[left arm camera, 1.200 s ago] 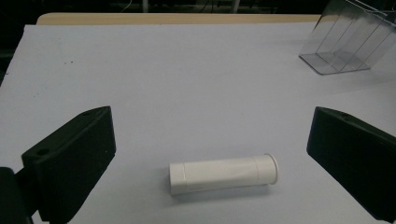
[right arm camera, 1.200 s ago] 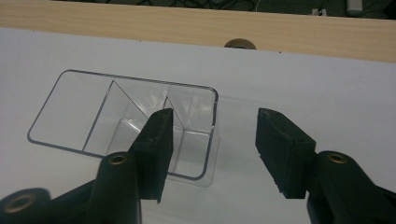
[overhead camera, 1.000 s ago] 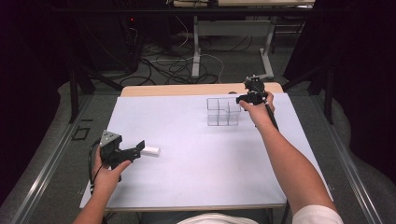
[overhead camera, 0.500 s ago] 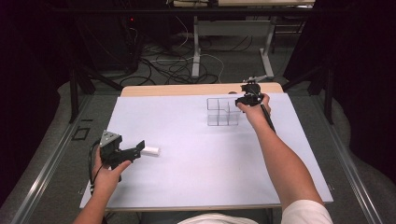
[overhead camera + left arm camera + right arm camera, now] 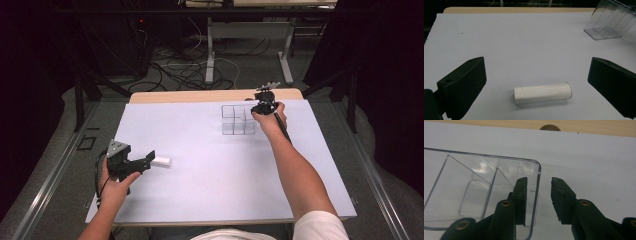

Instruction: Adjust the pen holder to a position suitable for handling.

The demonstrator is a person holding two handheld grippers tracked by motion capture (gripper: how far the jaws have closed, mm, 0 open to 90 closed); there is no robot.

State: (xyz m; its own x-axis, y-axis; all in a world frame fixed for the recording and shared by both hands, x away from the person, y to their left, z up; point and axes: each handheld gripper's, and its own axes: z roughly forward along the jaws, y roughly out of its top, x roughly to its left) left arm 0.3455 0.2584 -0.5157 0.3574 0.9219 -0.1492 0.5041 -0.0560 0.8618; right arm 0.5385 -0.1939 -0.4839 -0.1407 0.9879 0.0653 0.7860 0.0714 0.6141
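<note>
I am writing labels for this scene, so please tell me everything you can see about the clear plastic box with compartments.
The clear plastic box looks like transparent hard plastic, with thin inner walls that divide it into open compartments, all seemingly empty. It stands upright on the white table cover, near the far right. The right gripper straddles its end wall by a rounded corner, one jaw inside, one outside. The jaws have just been closing, but a gap is visible; contact is not clear.

A lab: bare table (image 5: 210, 185) on a dark floor strewn with cables (image 5: 190, 70), metal frames around.
</note>
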